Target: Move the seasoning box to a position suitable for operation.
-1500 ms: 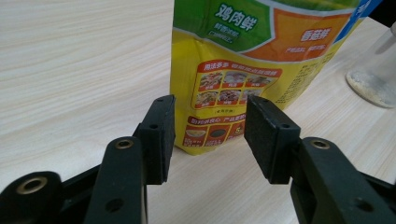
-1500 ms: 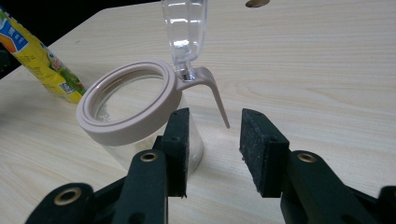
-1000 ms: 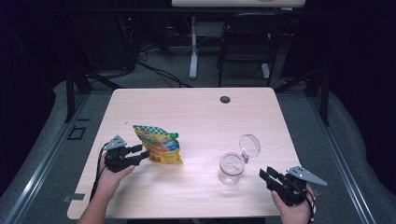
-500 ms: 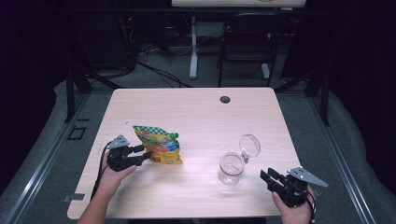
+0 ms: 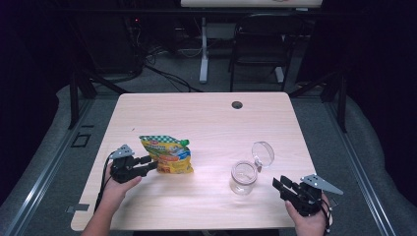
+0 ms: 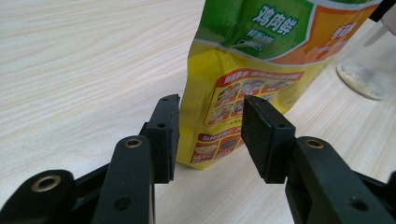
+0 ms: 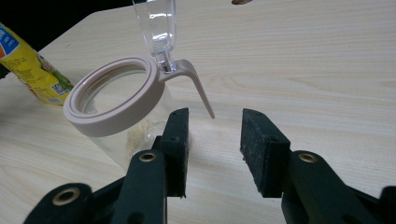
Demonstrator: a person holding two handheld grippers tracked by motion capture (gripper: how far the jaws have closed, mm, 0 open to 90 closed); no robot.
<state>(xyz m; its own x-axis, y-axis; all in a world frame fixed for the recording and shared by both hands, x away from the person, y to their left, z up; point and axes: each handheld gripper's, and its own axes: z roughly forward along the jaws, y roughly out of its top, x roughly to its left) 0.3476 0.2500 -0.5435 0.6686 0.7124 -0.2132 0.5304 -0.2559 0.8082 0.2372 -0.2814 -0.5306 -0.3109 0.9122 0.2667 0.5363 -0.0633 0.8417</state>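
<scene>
The yellow bag (image 5: 167, 156) is standing on the light wooden table (image 5: 206, 118) in a dark room. The left gripper (image 6: 210, 121) has just been closing around its corner, not squeezing. The right gripper (image 7: 212, 135) is waiting open, empty, beside the glass jar (image 5: 244, 177).

- The snack pouch (image 5: 167, 155) is a yellow packet with a green-and-white chequered top edge, green and orange panels and small food pictures on its face; it stands on its base on the left part of the worktop (image 5: 206, 123), leaning a little
- The glass jar (image 5: 243, 177) is clear with a beige collar round its mouth; its clear hinged lid (image 5: 263, 153) is flipped up and open; it stands upright on the right part of the worktop, well apart from the pouch, with a thin layer of pale grains at the bottom
</scene>
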